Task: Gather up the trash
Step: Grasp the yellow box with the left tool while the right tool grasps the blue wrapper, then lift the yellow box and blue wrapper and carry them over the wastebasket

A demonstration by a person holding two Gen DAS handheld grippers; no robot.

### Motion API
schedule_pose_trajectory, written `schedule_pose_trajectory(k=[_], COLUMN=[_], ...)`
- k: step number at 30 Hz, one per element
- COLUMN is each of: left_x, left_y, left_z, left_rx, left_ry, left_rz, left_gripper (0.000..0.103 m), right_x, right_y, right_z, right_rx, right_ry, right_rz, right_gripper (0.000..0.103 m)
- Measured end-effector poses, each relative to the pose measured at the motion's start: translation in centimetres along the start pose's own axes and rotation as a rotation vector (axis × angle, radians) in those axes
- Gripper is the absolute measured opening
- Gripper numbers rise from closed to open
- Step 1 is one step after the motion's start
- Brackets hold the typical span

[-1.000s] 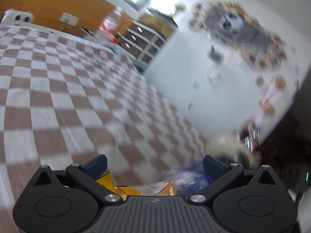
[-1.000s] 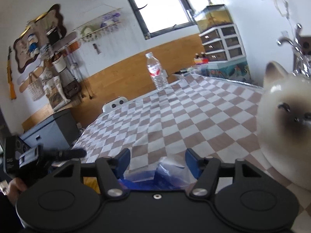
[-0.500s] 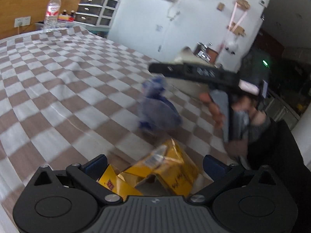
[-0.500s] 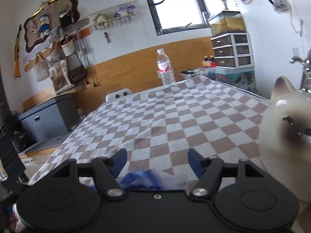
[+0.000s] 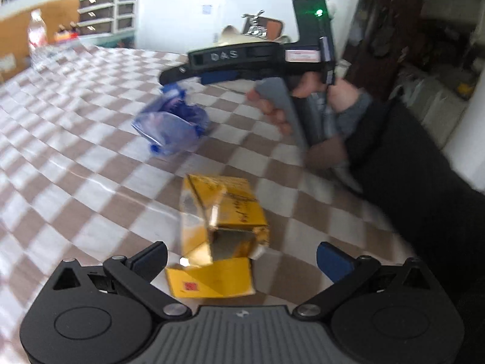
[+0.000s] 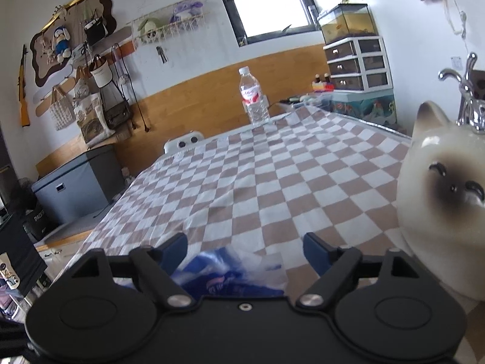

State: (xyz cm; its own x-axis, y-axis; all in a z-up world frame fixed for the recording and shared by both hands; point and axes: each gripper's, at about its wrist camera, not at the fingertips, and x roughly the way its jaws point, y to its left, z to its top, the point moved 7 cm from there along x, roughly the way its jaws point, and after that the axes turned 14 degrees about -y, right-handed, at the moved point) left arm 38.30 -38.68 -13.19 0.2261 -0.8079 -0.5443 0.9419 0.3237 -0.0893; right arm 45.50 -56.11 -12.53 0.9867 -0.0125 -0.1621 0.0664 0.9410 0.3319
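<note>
The left gripper (image 5: 242, 256) hangs over the checked tabletop (image 5: 75, 163) with its jaws spread wide, and a torn yellow carton (image 5: 222, 212) lies loose on the cloth between and just ahead of the fingertips, touched by neither pad; its opened flap sits at about 6 o'clock of the box, close against the gripper's body. At roughly 11 o'clock from the carton, well apart from it, a crumpled blue plastic bag (image 5: 171, 127) rests on the tabletop directly under the tip of the right gripper (image 5: 194, 74), which a hand (image 5: 306, 103) in a dark sleeve holds in from 2 o'clock. In the right wrist view the right gripper (image 6: 245, 247) has its jaws far apart, having just been opening, and the blue plastic bag (image 6: 233, 270) lies between them low in the view without either pad pressing on it. A ceramic cat figure (image 6: 445, 206) stands just beside that gripper at 3 o'clock. Far up the tabletop (image 6: 272, 182) at 12 o'clock a clear water bottle (image 6: 253, 98) stands upright near the far edge, with a drawer unit (image 6: 357, 63) beyond it at 1 o'clock.
</note>
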Motion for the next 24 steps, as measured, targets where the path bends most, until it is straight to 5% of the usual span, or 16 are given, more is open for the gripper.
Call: schedule_pose_trajectory(k=[4,13,16,18,24], left_x=[0.9,3.7,4.3,4.1,3.3], left_y=[-0.4,-0.2,0.5,1.0,2.0], left_z=[0.5,1.9,2.0,2.1,2.0], left_rx=[0.080,0.026,-0.023,-0.040,-0.059], left_ry=[0.028,0.057,0.045,0.030,0.006], left_rz=[0.051,0.079,0.116,0.141,0.198], left_gripper=[0.096,0.083,0.073,0.062,0.061], right_x=[-0.2,0.8,1.0,1.0,0.7], right_y=[0.5,1.0,1.1,1.2,2.3], right_z=[-0.5,-2.7,-3.1,-3.2,-3.6], right_rx=[0.007,-0.066,-0.065,-0.067,-0.107], right_ry=[0.039,0.151,0.179,0.185,0.195], right_rz=[0.043,0.019,0.035,0.038,0.088], right_gripper=[0.098,0.100,0.088,0.063,0.029])
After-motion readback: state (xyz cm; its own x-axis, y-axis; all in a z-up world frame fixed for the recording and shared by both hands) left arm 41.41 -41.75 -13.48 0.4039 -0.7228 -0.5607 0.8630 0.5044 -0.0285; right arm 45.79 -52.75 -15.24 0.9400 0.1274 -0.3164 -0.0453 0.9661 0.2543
